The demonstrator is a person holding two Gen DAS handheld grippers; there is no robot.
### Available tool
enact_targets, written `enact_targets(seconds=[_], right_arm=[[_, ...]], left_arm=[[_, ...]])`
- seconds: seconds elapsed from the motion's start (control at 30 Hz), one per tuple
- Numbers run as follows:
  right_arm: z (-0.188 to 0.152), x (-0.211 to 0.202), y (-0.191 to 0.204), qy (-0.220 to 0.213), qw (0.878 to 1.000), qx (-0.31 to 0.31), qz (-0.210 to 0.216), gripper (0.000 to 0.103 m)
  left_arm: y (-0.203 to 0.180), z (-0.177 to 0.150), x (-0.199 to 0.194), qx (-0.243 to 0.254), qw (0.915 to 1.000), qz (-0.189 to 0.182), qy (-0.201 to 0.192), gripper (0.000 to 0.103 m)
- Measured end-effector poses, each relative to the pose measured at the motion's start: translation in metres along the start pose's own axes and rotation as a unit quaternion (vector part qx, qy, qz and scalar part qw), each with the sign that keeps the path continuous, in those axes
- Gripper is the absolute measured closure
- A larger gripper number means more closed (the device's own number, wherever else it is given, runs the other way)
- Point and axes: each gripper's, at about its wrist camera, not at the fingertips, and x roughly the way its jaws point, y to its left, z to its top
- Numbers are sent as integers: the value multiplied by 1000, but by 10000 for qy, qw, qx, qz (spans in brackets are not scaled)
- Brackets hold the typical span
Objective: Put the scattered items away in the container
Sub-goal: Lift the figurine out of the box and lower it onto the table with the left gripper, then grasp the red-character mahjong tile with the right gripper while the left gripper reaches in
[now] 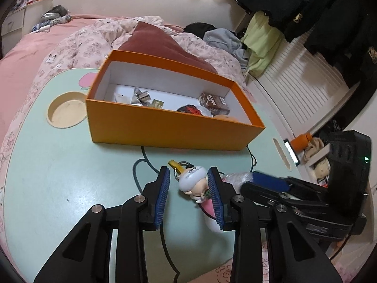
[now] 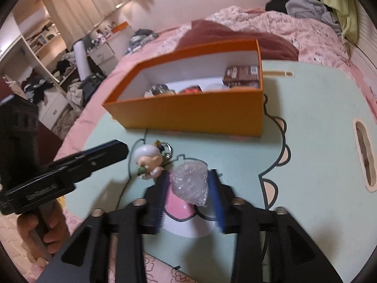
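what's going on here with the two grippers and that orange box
A person is tidying small items off a mint-green lap table into an open orange box, which already holds several things. The left gripper straddles a small doll keychain; its right pad looks to touch it, the left pad stands clear. The right gripper brackets a crinkly clear plastic packet, also on the table. Neither item looks lifted yet.

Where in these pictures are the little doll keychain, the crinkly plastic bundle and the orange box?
doll keychain (image 1: 191, 181): left wrist view, on its white cap.
plastic bundle (image 2: 190, 181): right wrist view, on the middle of the clear wrap.
orange box (image 1: 150, 127): left wrist view, on its near outer wall.
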Motion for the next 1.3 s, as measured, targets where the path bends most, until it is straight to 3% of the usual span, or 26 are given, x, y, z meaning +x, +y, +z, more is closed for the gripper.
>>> enact_targets(seconds=[0.03, 0.07, 0.1, 0.13, 0.33, 0.4, 0.57, 0.7, 0.83, 0.93, 1.1, 1.17, 1.23, 1.3], right_arm=[[0, -6, 0, -129, 9999, -30, -2, 37], [1, -14, 2, -317, 9995, -70, -52, 27], [3, -19, 4, -442, 9989, -97, -100, 26], [4, -26, 6, -598, 9979, -159, -165, 26], [41, -44, 12, -625, 9978, -208, -61, 27], [71, -40, 15, -346, 9993, -166, -46, 32], [126, 4, 9, 678, 9975, -44, -212, 69], [142, 56, -4, 1439, 9894, 205, -79, 71], [143, 84, -10, 1646, 9851, 207, -460, 71], [140, 96, -12, 1845, 9819, 167, -395, 71], [141, 102, 5, 2073, 9756, -444, -562, 71], [140, 104, 12, 2194, 9721, -651, -522, 65], [135, 117, 16, 2579, 9619, -769, -488, 59], [133, 126, 13, 2649, 9607, -647, -514, 59]], left_arm=[[2, 1, -3, -37, 10000, 40, -43, 57], [2, 3, -5, -70, 9999, 85, -86, 49], [4, 5, -9, -125, 9997, 146, -137, 40], [5, 8, -12, -169, 9996, 165, -168, 38], [12, 72, -22, -271, 9994, 187, 46, 37], [10, 96, -12, -171, 9988, 360, 295, 37], [15, 133, 41, -220, 9916, 452, 1192, 37], [23, 139, 74, -244, 9850, 986, 1394, 39], [33, 143, 90, -306, 9818, 1215, 1430, 39], [25, 146, 99, -54, 9779, 1348, 1598, 39], [18, 149, 114, 320, 9656, 1819, 1829, 39], [14, 148, 116, 409, 9627, 1896, 1889, 40], [16, 148, 117, 392, 9615, 1934, 1911, 48], [20, 147, 120, 301, 9641, 1664, 2047, 69]])
